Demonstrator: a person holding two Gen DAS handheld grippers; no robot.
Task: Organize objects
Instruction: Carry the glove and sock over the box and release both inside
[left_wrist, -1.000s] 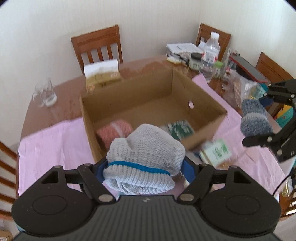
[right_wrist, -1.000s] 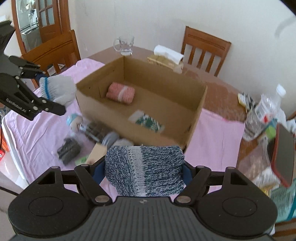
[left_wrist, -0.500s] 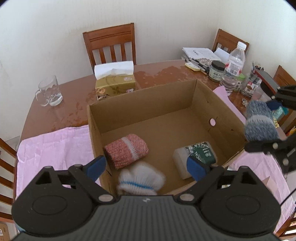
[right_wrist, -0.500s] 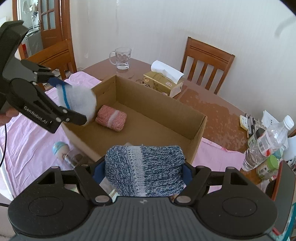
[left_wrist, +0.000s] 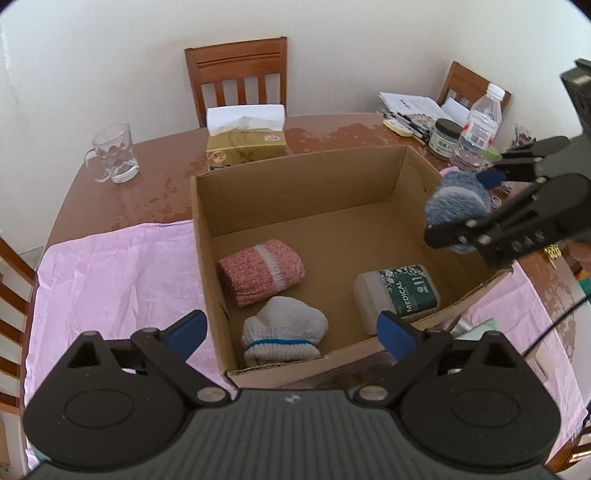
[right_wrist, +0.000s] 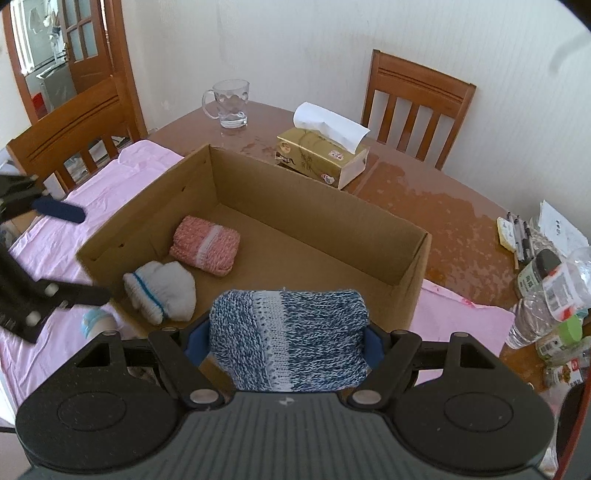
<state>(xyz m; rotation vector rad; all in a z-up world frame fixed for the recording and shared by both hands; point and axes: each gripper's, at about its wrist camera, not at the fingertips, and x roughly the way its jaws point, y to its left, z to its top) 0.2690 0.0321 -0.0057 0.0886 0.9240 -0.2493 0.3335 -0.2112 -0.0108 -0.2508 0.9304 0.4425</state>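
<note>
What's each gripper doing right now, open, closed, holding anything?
Left gripper: open, jaws just widened, nothing between them; white glove lies in the cardboard box.
Right gripper: shut on the blue knit roll, above the box's edge.

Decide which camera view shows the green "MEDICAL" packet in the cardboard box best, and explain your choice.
The left wrist view is best: the MEDICAL packet lies uncovered on the floor of the cardboard box, with its label readable. In the right wrist view the packet does not show; the blue knit roll fills that near part of the picture.
</note>
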